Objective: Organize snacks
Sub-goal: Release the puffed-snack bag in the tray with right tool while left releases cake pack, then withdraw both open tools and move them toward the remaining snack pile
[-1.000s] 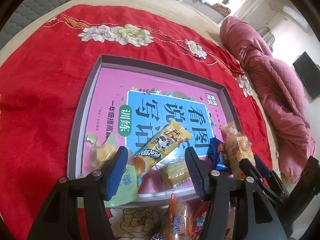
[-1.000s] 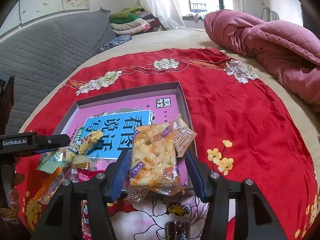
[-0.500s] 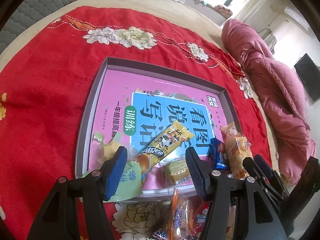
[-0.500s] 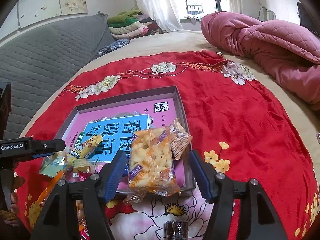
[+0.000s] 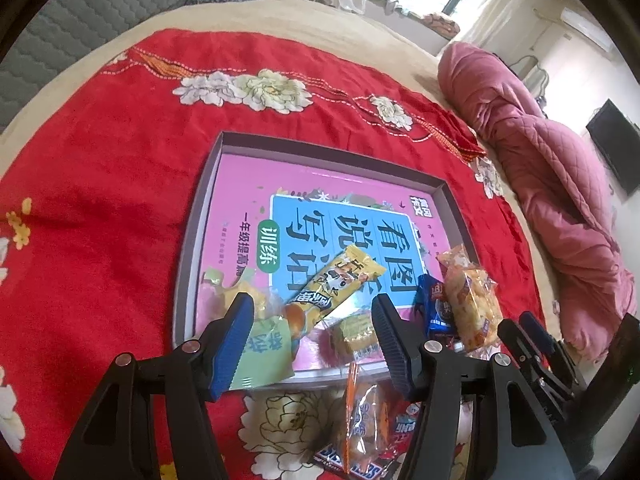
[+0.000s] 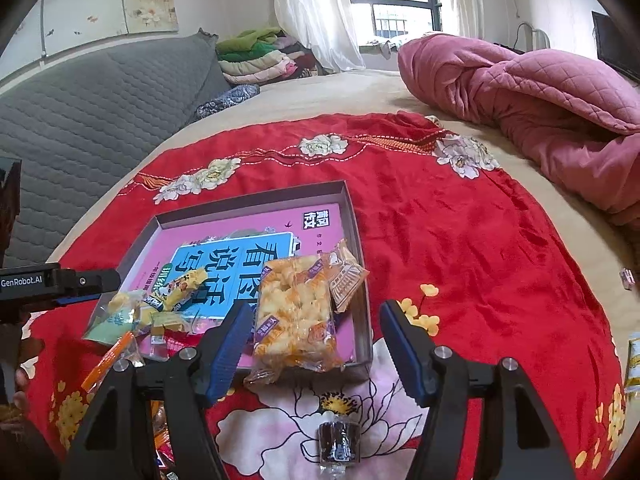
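Note:
A shallow grey box lid (image 5: 188, 240) with a pink and blue printed floor lies on the red cloth; it also shows in the right wrist view (image 6: 358, 240). Snacks lie at its near end: a long yellow bar (image 5: 336, 284), a green packet (image 5: 260, 352), a small yellow cracker pack (image 5: 356, 332), a blue packet (image 5: 436, 304) and an orange puffed-snack bag (image 6: 296, 312). My left gripper (image 5: 312, 340) is open and empty above them. My right gripper (image 6: 316, 344) is open, its jaws well apart, with the orange bag lying between them, untouched.
Loose snacks (image 5: 364, 420) lie on the cloth in front of the box. A small dark wrapped sweet (image 6: 340, 440) lies near the right gripper. A pink quilt (image 6: 540, 112) is heaped at the right. A grey headboard (image 6: 100, 100) stands at the left.
The right gripper has opened wider and drawn back, and the orange bag now lies free in the box. The left gripper has pulled back and up a little.

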The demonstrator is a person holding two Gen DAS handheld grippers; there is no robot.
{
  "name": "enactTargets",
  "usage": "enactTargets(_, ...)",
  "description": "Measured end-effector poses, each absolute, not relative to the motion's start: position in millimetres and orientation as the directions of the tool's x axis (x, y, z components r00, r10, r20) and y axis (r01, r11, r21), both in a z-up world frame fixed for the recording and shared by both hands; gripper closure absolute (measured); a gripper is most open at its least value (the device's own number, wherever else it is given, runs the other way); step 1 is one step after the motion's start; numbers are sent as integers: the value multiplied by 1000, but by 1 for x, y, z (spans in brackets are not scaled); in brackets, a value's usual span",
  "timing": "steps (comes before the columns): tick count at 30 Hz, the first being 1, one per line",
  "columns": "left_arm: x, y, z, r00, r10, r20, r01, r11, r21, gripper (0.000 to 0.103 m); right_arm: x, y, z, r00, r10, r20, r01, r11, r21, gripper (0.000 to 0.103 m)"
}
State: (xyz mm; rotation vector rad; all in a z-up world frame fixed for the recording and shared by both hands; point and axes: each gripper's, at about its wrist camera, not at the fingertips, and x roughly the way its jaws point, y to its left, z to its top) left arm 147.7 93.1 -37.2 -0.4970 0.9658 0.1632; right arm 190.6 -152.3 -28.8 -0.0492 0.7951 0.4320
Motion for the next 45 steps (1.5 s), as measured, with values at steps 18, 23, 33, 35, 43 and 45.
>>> enactTargets(18,121,95,-16,580,-67,-812,-347,882,-321,28,176,-159,-12,631,377,-678,-402,907,130,26)
enactTargets(23,109,99,-12,580,-62,-812,-355,878,-321,28,167,-161,-7,632,380,-676,-408,904,128,26)
enactTargets(33,89,96,-14,563,-75,-823,-351,880,-320,28,150,-170,-3,620,377,-688,-399,907,138,26)
enactTargets(35,87,94,-15,555,-82,-827,-349,880,-322,28,145,-171,-4,618,370,-693,-402,907,126,26)
enactTargets(43,75,84,-24,529,-117,-840,-335,881,-334,28,139,-185,-16,592,339,-731,-369,921,128,26)
enactTargets(45,72,82,-26,524,-124,-843,-330,883,-335,28,137,-185,-19,587,333,-738,-371,921,121,26)
